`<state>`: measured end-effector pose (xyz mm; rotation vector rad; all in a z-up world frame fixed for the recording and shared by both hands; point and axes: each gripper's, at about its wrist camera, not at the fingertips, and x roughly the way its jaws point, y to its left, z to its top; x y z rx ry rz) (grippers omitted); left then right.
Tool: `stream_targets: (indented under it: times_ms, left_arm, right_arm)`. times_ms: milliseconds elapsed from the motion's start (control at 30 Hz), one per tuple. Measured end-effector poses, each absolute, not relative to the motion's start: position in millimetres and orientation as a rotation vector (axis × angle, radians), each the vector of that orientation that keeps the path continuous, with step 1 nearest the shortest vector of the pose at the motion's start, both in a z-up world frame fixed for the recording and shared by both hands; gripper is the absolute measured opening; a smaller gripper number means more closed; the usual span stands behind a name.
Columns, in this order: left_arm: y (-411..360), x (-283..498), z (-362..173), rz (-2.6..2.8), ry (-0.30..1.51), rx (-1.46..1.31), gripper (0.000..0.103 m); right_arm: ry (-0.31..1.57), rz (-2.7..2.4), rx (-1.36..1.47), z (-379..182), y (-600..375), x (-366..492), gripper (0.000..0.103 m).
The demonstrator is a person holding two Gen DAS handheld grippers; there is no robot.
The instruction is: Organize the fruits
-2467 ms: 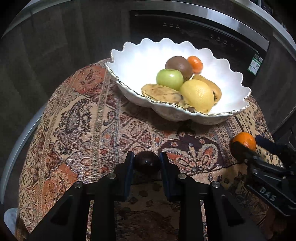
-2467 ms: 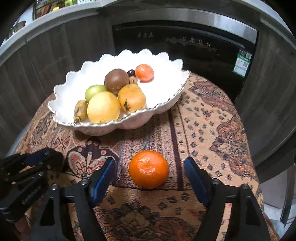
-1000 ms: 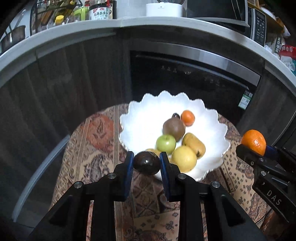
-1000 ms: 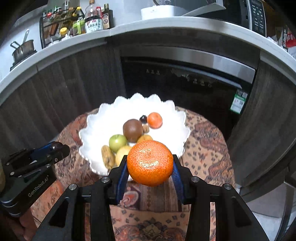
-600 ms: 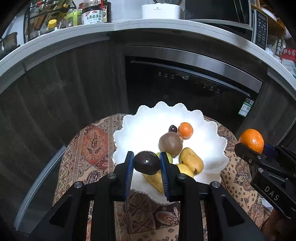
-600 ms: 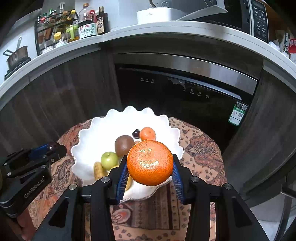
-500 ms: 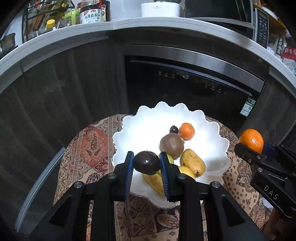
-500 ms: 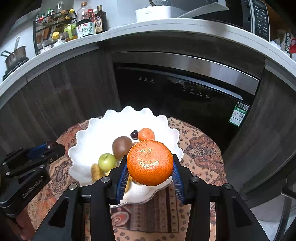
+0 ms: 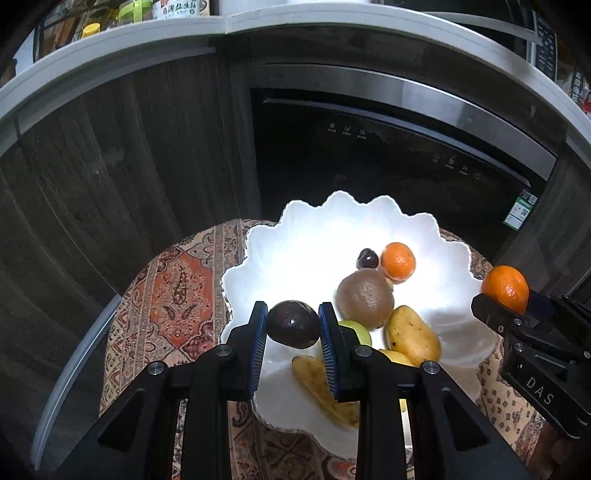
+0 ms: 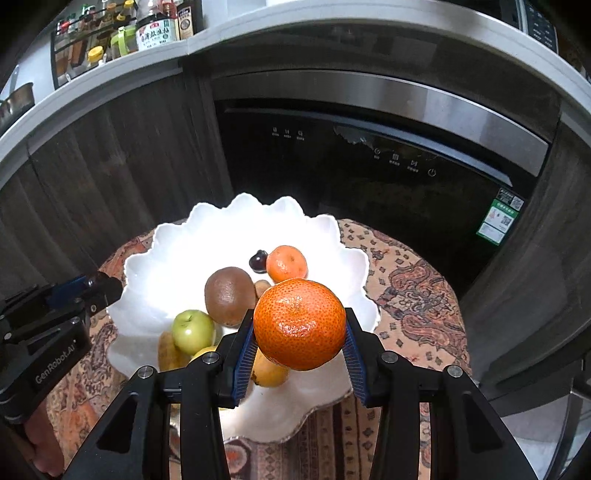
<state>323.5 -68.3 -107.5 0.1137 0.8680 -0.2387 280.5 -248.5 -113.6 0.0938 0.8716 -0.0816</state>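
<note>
The left gripper (image 9: pixel 293 325) grips a dark round fruit (image 9: pixel 293 324) between its 2 blue-ridged pads, which press on either side of it. It hangs above the near-left part of the white scalloped bowl (image 9: pixel 325 221), clear of the fruit lying inside.

The right gripper (image 10: pixel 300 325) clamps a large orange mandarin (image 10: pixel 300 324) the same way, its pads tight against both flanks. From the right wrist view this mandarin hangs over the near-right half of the bowl (image 10: pixel 236 210); from the left wrist view the same mandarin (image 9: pixel 504 288) appears beyond the bowl's right rim (the fisheye makes the exact offset hard to judge).

Inside the bowl, toward its right half, lie 1 brown kiwi (image 10: pixel 229 294), 1 green apple (image 10: pixel 192 331), 1 small mandarin (image 10: pixel 287 264) and 1 small dark fruit (image 10: pixel 258 261) just beside it on the bowl's far side. A yellow mango (image 9: pixel 412 336) rests against the kiwi on the bowl's near-right, and a spotted banana (image 9: pixel 325 387) lies along the bowl's near wall, partly hidden by the left gripper's finger.

The bowl sits on a patterned cloth (image 9: pixel 173 291) covering a round table. Behind the bowl stands a dark dishwasher front (image 10: pixel 369 162) with a green label (image 10: pixel 500 219) to the bowl's far right, and bottles (image 10: pixel 155 29) line the counter above.
</note>
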Motion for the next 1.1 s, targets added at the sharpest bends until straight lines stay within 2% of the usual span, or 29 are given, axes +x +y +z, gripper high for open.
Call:
stream_targets:
  times_ms: [333,433,500,567,633,733,867,1100]
  left_arm:
    - [-67.6,331.8,-121.5,-0.242,0.901,0.108,0.030]
    - [-67.3,329.6,-120.3,-0.236,0.894,0.117,0.049]
    - [-67.0,327.0,-117.5,-0.229,0.876,0.130,0.053]
    - [-66.9,325.0,-114.3,-0.225,0.870,0.144,0.057]
    - [-65.9,323.0,-110.9,-0.220,0.863,0.145,0.063]
    - [-63.3,320.4,-105.9,-0.212,0.855,0.142,0.071]
    - [-62.1,314.9,-97.8,-0.200,0.846,0.140,0.084]
    - [-63.3,298.5,-78.3,-0.211,0.818,0.151,0.088]
  right_arm:
    - [0.911,-0.075,0.091,-127.4,-249.4,294.4,0.045]
    - [0.905,-0.087,0.079,-126.0,-248.8,293.5,0.046]
    - [0.905,-0.090,0.080,-125.0,-249.0,293.4,0.048]
    - [0.892,-0.099,0.076,-121.9,-249.1,291.8,0.064]
    - [0.865,-0.110,0.071,-116.1,-248.8,288.8,0.074]
    - [0.851,-0.116,0.063,-109.8,-247.5,286.7,0.083]
    - [0.839,-0.130,0.057,-101.2,-246.9,281.1,0.085]
    - [0.797,-0.140,0.072,-80.5,-249.7,264.5,0.090]
